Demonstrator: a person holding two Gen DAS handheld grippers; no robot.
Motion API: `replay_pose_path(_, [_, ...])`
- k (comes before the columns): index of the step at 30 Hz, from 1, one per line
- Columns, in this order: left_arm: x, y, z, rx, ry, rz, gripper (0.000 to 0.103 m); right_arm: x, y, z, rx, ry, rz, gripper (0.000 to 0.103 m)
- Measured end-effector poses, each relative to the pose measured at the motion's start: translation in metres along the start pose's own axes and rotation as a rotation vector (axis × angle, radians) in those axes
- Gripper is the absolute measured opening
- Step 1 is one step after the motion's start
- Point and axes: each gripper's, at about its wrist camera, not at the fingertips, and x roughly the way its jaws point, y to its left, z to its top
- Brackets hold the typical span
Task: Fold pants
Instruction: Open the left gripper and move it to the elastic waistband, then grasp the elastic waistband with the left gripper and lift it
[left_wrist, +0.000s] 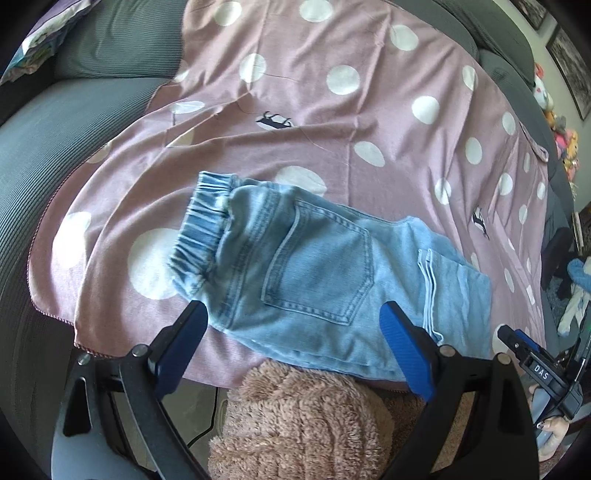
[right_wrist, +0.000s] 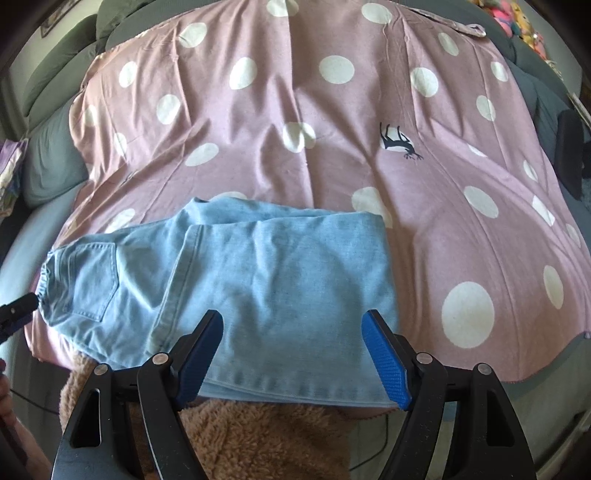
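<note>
Both claws hang with their jaws spread wide and nothing between the pads. Just ahead of the left gripper (left_wrist: 293, 332) lie the pants (left_wrist: 332, 273), folded, elastic waistband out to its left, back pocket up. The right gripper (right_wrist: 293, 345) hovers over the folded leg end. The long axis runs sideways across both claws. Underneath spreads a pink dotted sheet (right_wrist: 332, 129) on a grey sofa (left_wrist: 33, 177). Below the claws sits a brown fleecy fabric (left_wrist: 295, 417), its edge under the pants' near hem.

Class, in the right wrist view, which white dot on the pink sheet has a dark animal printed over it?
The white dot at upper right of centre, beyond the folded jeans. It alone carries a dark deer-like figure; the others are plain.
</note>
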Motion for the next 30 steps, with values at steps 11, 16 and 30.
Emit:
replay_pose_path(11, [0.004, 0.048, 0.002, -0.163, -0.010, 0.057, 0.095, 0.000, 0.007, 0.000, -0.014, 0.010, -0.007, 0.077])
replay_pose_path(16, [0.021, 0.064, -0.001, -0.235, 0.019, 0.030, 0.094, 0.002, 0.008, 0.000, -0.013, 0.013, -0.007, 0.077])
replay_pose_path(30, [0.050, 0.067, -0.002, -0.291, 0.074, -0.038, 0.087, 0.009, 0.006, -0.001, 0.003, 0.043, -0.005, 0.077])
